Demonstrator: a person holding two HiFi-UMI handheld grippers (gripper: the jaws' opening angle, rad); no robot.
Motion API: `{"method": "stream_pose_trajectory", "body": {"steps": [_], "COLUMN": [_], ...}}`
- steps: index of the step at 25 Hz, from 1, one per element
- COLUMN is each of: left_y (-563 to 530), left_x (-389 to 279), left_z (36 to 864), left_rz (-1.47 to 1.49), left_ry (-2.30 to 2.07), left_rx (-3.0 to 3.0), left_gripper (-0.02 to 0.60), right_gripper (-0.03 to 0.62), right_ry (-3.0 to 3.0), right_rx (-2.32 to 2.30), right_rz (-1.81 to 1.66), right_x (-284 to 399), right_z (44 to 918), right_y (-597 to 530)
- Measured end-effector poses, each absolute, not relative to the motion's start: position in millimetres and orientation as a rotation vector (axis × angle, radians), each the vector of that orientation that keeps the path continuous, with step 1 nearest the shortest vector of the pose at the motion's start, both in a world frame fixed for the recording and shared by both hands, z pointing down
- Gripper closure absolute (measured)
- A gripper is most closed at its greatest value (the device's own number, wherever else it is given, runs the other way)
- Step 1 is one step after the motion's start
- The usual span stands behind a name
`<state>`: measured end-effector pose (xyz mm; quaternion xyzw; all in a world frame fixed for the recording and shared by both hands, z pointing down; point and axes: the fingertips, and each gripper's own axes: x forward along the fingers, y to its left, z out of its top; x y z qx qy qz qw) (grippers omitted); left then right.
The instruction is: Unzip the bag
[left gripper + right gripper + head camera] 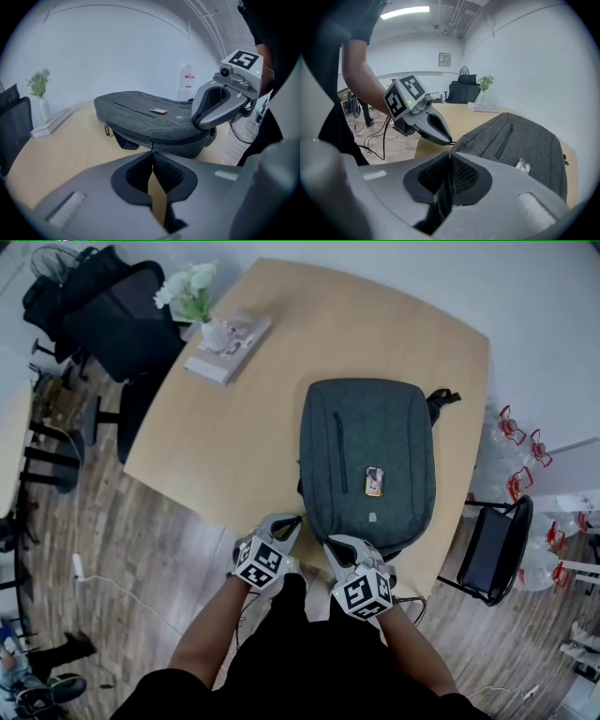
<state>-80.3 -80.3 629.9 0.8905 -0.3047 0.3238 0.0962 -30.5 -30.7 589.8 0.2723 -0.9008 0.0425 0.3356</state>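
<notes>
Wooden table (262,409) bears a soft-looking grey fabric backpack (367,446); at its 6 o'clock edge, left gripper (296,521) pinches the zipper pull (151,146), right gripper (330,542) clamps floppy fabric.

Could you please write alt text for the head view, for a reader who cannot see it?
A dark grey fabric backpack lies flat on a pale wooden table, seen from above. At its near edge, the left claw pinches the black zip pull and the right claw is shut beside it.
</notes>
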Motion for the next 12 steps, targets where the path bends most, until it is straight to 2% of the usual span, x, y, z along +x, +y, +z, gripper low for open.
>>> {"method": "stream_pose_trajectory", "body": {"steps": [9, 12], "left_y": [-79.0, -78.9], "left_x": [-79.6, -79.6], "left_z": [630.3, 630.3], "left_rz": [0.948, 0.955], "left_ry": [-0.943, -0.945], "left_rx": [2.622, 2.620], "left_gripper": [0.554, 0.554], "right_gripper": [0.557, 0.505], "right_ry": [-2.419, -2.426], "right_rx": [0.778, 0.761], "right_rz": [0.159, 0.187], "right_x": [-23.1, -5.1], "right_z": [573.3, 568.3], "right_y": [-33.4, -23.8]}}
